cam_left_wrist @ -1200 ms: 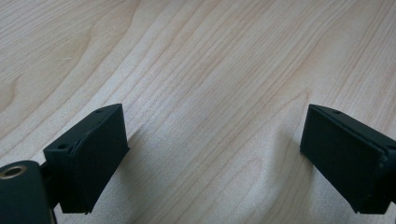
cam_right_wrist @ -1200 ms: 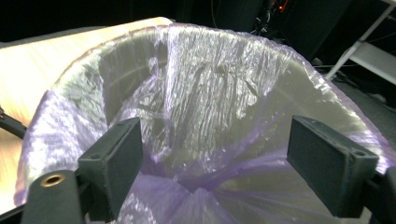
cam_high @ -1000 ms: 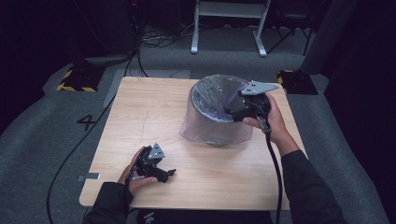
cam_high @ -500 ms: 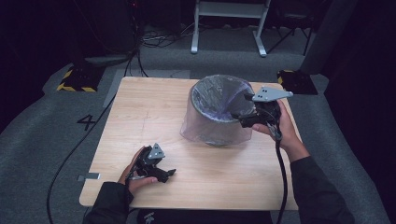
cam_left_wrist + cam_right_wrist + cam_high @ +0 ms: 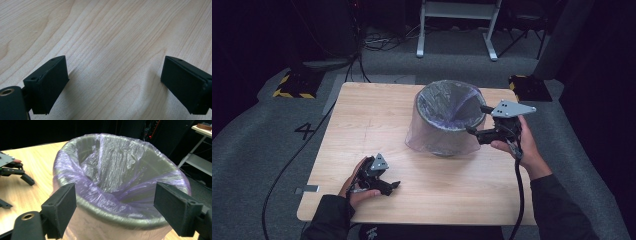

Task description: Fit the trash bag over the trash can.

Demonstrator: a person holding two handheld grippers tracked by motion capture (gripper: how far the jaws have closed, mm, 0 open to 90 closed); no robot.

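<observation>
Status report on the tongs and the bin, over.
Right tongs open, at the near rim of the lined bin, gripping nothing. Left tongs open, resting on the table. Purple liner draped over the rim. Nothing in the way.

From high view we look forward and down on whole table (image 5: 362,120), from person's side, far off. From left gripper view we look close down at bare wood near front edge. From right gripper view we face bin (image 5: 120,182) at right edge, close, slightly above rim. High and right gripper views share bin and left gripper (image 5: 15,171).
</observation>
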